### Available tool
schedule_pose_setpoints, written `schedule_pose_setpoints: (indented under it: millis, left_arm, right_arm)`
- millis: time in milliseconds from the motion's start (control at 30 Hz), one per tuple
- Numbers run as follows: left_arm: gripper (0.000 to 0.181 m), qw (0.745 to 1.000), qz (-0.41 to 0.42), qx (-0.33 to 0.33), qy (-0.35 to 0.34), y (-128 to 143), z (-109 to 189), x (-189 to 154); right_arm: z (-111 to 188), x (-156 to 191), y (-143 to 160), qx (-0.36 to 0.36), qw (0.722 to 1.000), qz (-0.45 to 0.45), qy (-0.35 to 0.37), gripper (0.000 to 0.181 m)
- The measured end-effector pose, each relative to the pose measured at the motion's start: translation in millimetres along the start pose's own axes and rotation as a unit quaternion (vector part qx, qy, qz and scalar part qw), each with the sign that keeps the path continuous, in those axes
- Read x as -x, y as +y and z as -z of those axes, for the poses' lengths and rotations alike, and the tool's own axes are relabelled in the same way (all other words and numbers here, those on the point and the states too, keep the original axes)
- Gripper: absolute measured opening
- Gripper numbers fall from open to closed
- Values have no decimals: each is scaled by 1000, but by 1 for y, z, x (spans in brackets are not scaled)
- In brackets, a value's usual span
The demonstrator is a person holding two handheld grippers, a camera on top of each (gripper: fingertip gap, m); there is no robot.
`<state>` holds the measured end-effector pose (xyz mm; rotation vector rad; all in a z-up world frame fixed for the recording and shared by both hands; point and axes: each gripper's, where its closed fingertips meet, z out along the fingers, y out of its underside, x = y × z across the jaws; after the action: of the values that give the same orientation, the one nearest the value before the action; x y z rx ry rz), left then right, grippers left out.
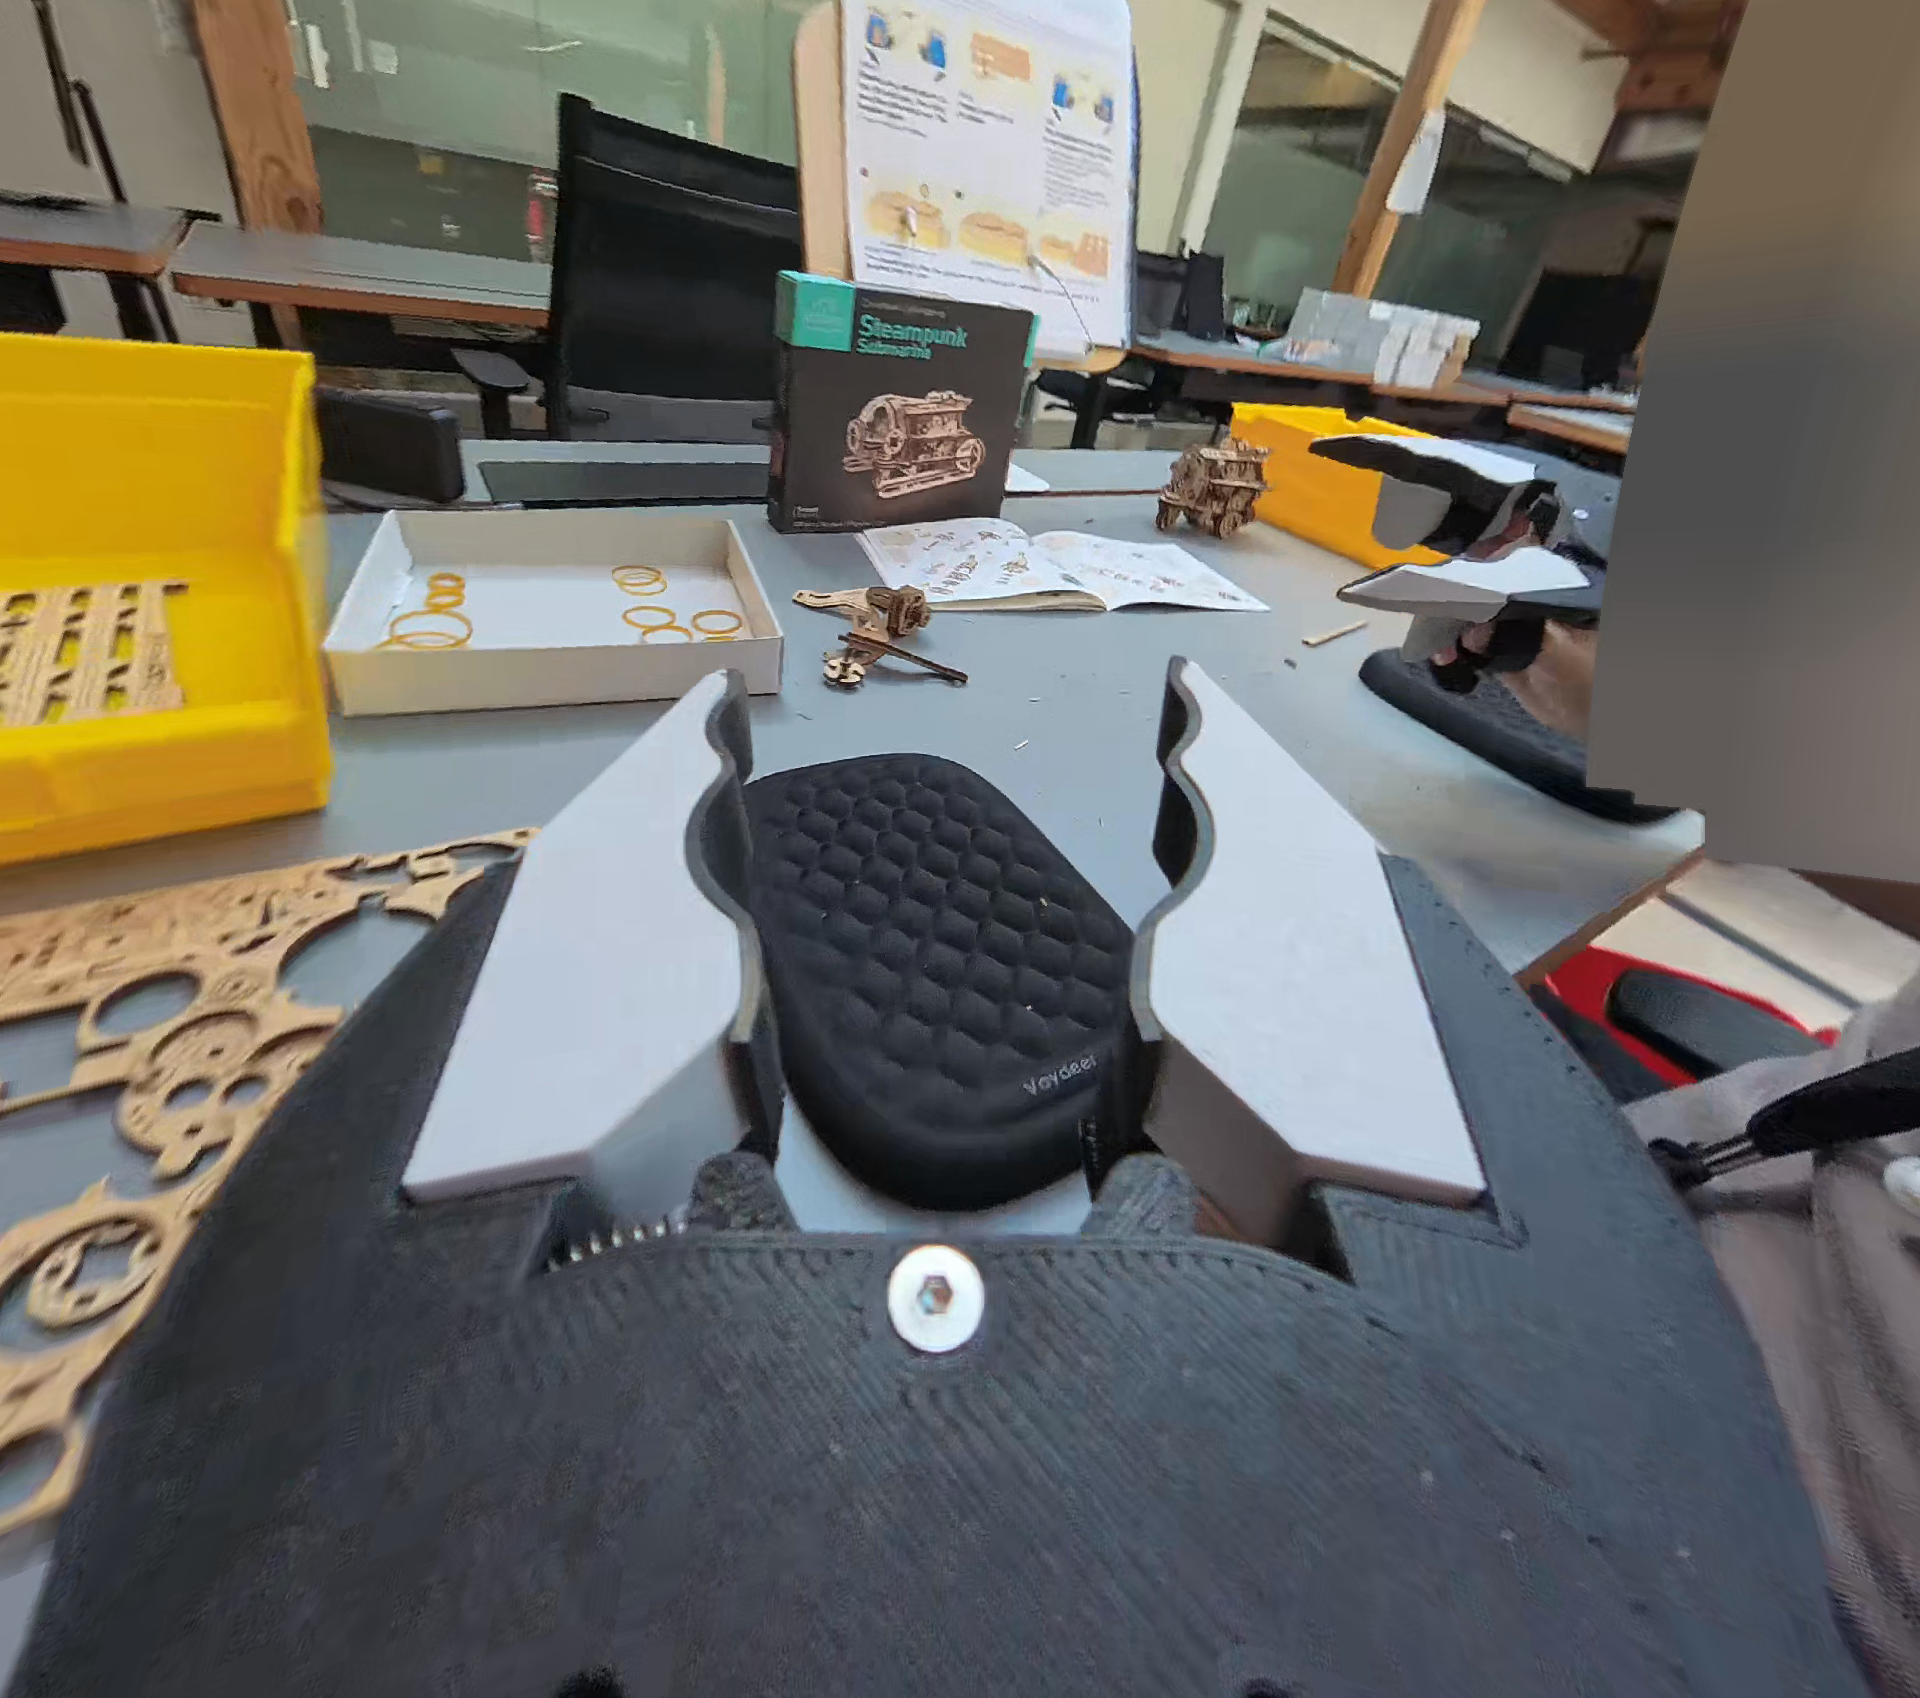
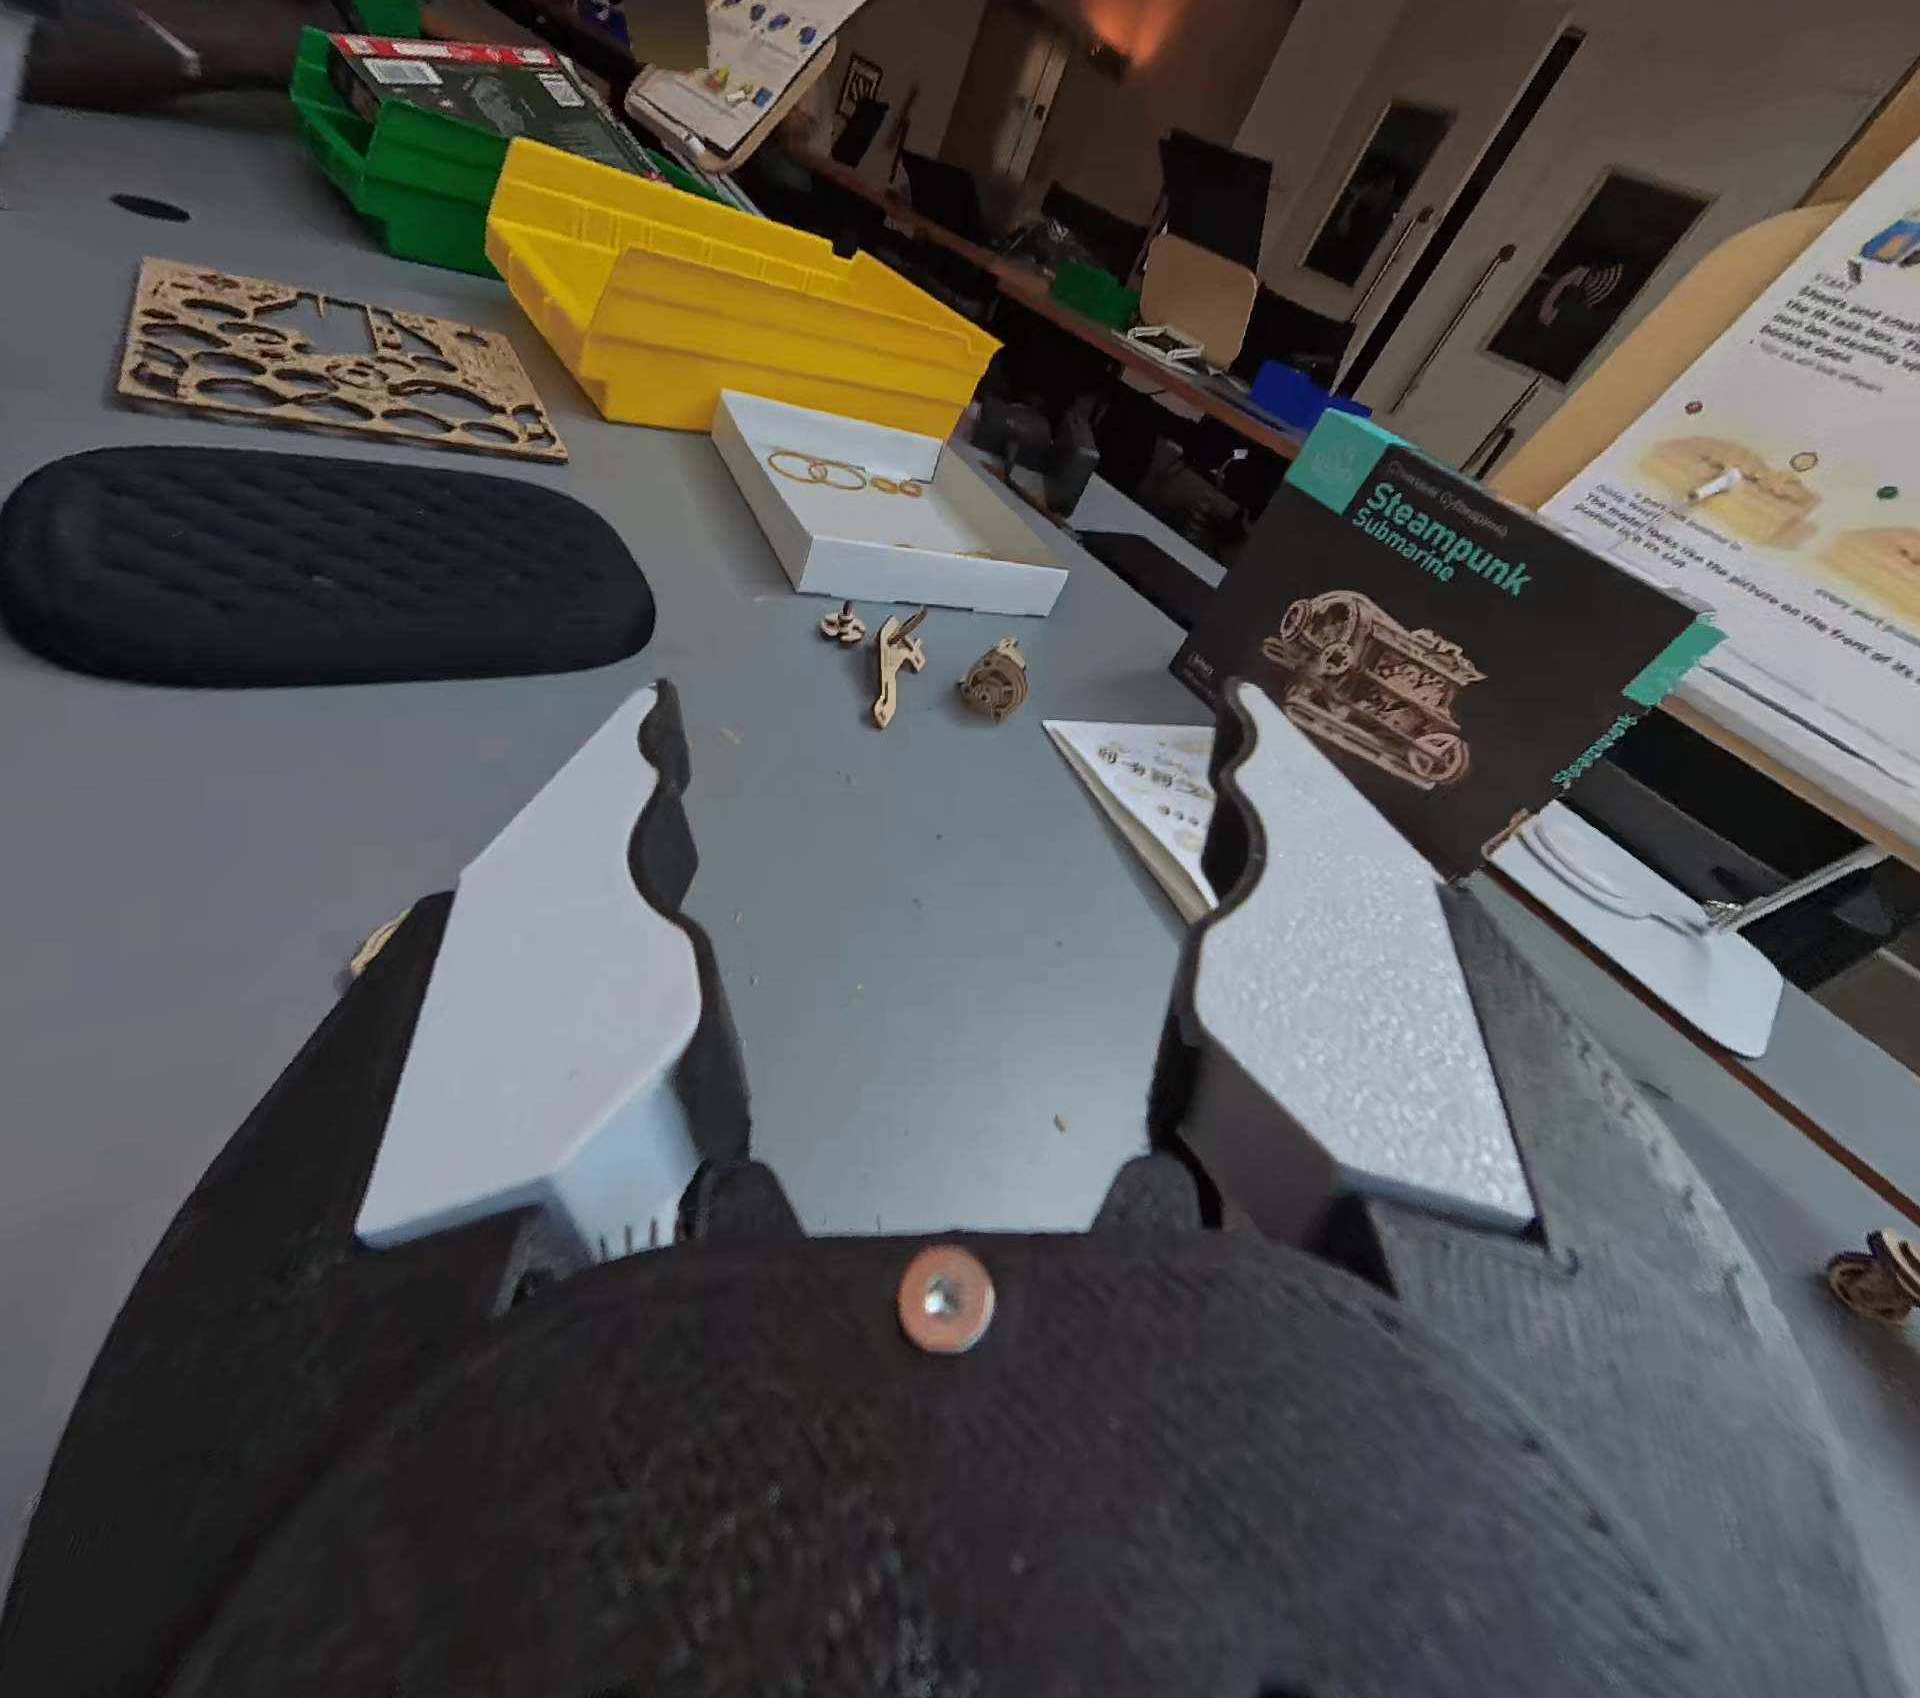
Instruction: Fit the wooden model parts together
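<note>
Three small wooden parts lie on the grey table: a small geared piece [image 2: 842, 625], a flat lever-shaped piece [image 2: 896, 666] and a round drum-like assembly [image 2: 994, 680]. They lie just beyond my right gripper [image 2: 945, 703], which is open and empty above the table. In the left wrist view they show as a cluster [image 1: 878, 625] ahead of my left gripper [image 1: 951, 682], which is open and empty over a black wrist rest [image 1: 935, 952]. The right gripper [image 1: 1335, 521] also shows at the right, open. A partly built wooden model [image 1: 1210, 485] stands at the back.
A white tray [image 1: 551, 661] with rubber bands, a yellow bin [image 1: 145, 713] with a wooden sheet, a punched-out wooden sheet [image 1: 156, 1077], the dark model box [image 1: 899, 412], an open booklet [image 1: 1060, 568], stacked yellow bins [image 2: 727, 308] and green bins [image 2: 395, 173] surround the parts. The small geared piece [image 2: 842, 625] sits 25 cm or so from the ends of my right fingers. Seen from the left wrist view [image 1: 847, 665] as well.
</note>
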<state>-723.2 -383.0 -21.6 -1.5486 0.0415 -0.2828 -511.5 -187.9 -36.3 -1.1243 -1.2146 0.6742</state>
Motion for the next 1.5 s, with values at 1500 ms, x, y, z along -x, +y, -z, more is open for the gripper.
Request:
schedule_pose_setpoints:
  millis: [1500]
  left_arm:
    - [29, 776, -276, 389, 414, 176, -140, -158]
  right_arm:
    - [16, 130, 88, 256, 911, -88, -311, 29]
